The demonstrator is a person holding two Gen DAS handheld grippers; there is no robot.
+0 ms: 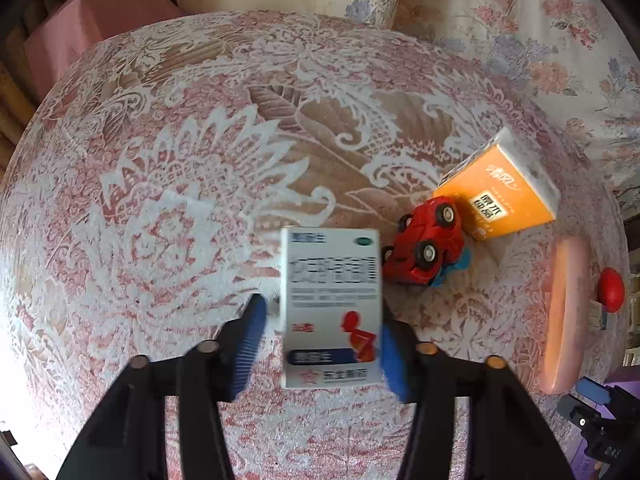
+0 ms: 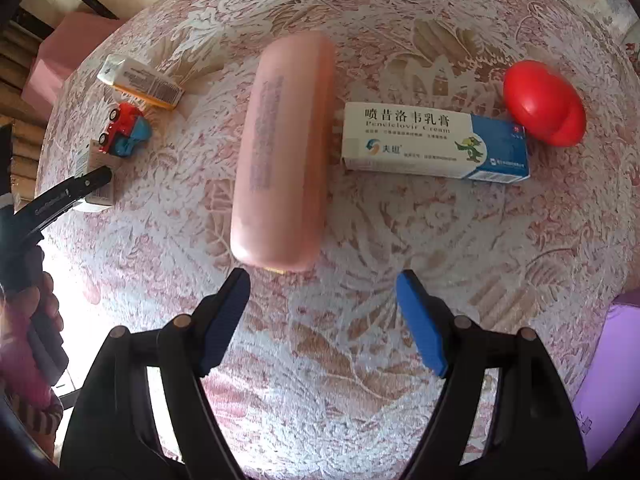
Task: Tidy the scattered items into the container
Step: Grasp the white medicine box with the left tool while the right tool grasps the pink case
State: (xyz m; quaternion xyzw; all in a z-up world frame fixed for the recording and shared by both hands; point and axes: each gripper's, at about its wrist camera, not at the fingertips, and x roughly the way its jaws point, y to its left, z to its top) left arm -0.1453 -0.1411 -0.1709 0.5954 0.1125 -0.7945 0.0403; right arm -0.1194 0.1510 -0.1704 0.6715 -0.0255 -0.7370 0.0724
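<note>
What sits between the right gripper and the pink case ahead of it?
Nothing visible. The right gripper is open, and only bare tablecloth lies between its fingertips and the near end of the pink case. The cream box lies beside the case to its right, off the approach line.

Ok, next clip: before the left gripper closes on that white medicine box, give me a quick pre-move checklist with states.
1. White medicine box sits between the left gripper fingers: ok.
2. Left jaws closed on it: not ok; a gap shows beside the left pad.
3. Toy car apart from the box's path: cannot tell, it lies close.
4. Right gripper free and open: ok.
5. Pink case ahead of the right gripper, untouched: ok.
6. Container in view: cannot tell.
</note>
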